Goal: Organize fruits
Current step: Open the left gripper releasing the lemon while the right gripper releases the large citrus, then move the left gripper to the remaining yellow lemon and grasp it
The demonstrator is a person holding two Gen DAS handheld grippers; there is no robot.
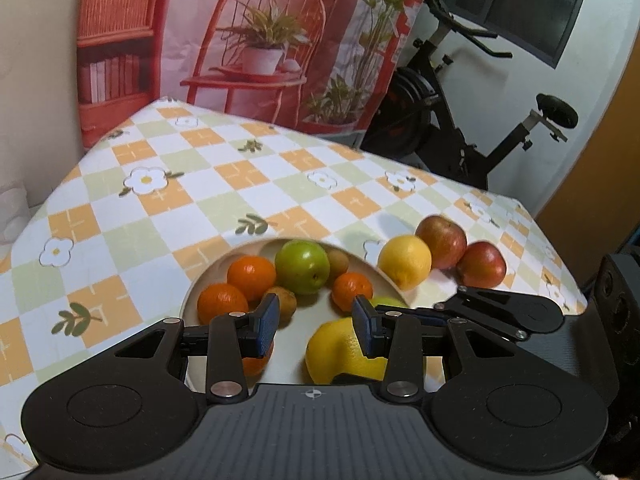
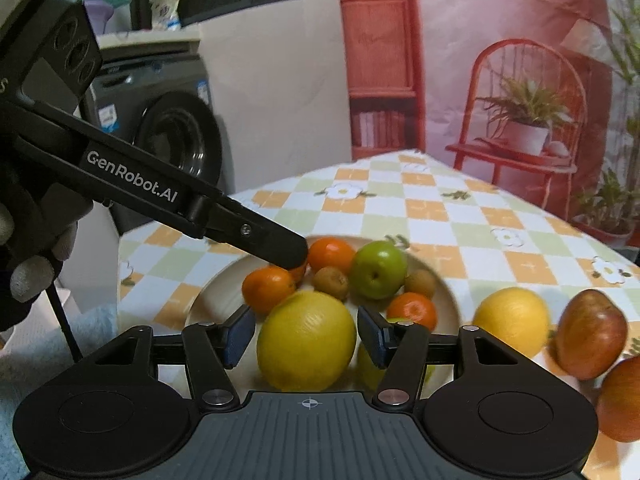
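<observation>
In the left wrist view, the left gripper (image 1: 316, 322) is held wide and empty over the plate (image 1: 224, 264), where oranges and a green apple (image 1: 302, 266) are gathered. In the right wrist view, the right gripper (image 2: 306, 336) is seen flanking a lemon (image 2: 306, 340) above the plate, jaws apparently parted; release is judged under way. The lemon's long axis cannot be told; withdrawal is called for next.
</observation>
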